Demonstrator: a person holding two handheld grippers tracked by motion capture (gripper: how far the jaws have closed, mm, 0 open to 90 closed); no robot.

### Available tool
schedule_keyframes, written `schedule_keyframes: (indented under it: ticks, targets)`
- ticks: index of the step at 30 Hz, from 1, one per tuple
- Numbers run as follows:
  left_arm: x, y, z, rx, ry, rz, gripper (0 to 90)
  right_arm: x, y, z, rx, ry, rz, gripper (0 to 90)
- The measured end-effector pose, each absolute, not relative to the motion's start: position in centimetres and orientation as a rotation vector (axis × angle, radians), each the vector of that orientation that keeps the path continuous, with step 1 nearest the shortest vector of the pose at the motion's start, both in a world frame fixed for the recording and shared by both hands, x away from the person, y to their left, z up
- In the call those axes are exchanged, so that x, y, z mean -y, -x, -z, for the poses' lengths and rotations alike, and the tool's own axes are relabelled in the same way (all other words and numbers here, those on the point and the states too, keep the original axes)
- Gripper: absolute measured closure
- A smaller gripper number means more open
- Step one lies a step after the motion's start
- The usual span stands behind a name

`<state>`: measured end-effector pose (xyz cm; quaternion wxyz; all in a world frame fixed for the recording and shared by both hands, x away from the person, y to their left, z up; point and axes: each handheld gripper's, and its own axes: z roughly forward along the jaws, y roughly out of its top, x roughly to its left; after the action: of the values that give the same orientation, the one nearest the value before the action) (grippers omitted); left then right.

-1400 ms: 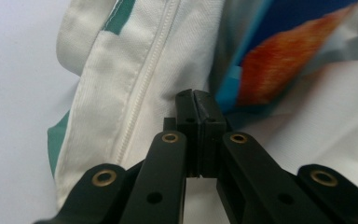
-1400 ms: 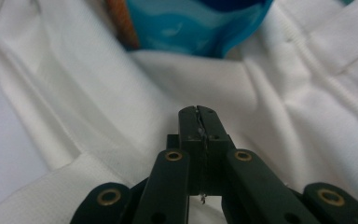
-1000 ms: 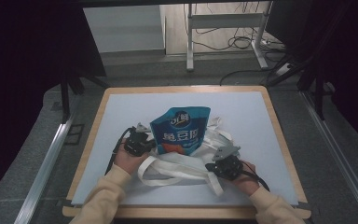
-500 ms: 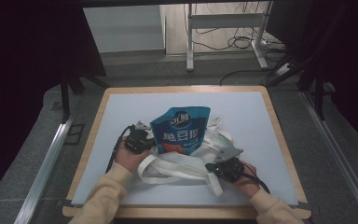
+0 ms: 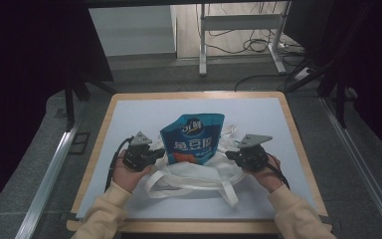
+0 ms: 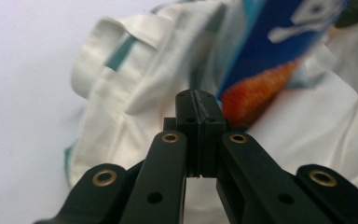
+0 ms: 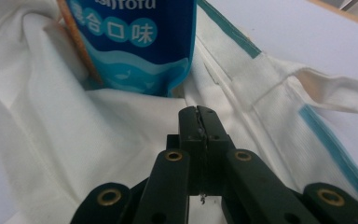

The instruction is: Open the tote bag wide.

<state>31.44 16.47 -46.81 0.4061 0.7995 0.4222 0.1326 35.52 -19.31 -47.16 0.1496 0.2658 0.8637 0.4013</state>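
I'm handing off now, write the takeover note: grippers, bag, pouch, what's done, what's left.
Left gripper: jaws shut, at the tote bag's left edge; a fabric grip can't be confirmed.
Right gripper: jaws shut, at the bag's right edge, same doubt.
Blue pouch: upright, its bottom inside the bag's open mouth, top sticking out.
Done: pouch partly in.
Left, probably: seat the pouch fully.

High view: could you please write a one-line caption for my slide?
Two hand-held grippers, left gripper and right gripper, flank a blue snack pouch standing in a white tote bag.
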Motion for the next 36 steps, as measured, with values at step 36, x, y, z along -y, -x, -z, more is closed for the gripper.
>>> schedule_keyframes:
  ticks: [36]
  targets:
    - [-14.6,-27.9,51.3,-1.013,-2.183,-0.176,90.0,16.9,-41.5,49.9,-2.486,-0.972,-0.941,89.1]
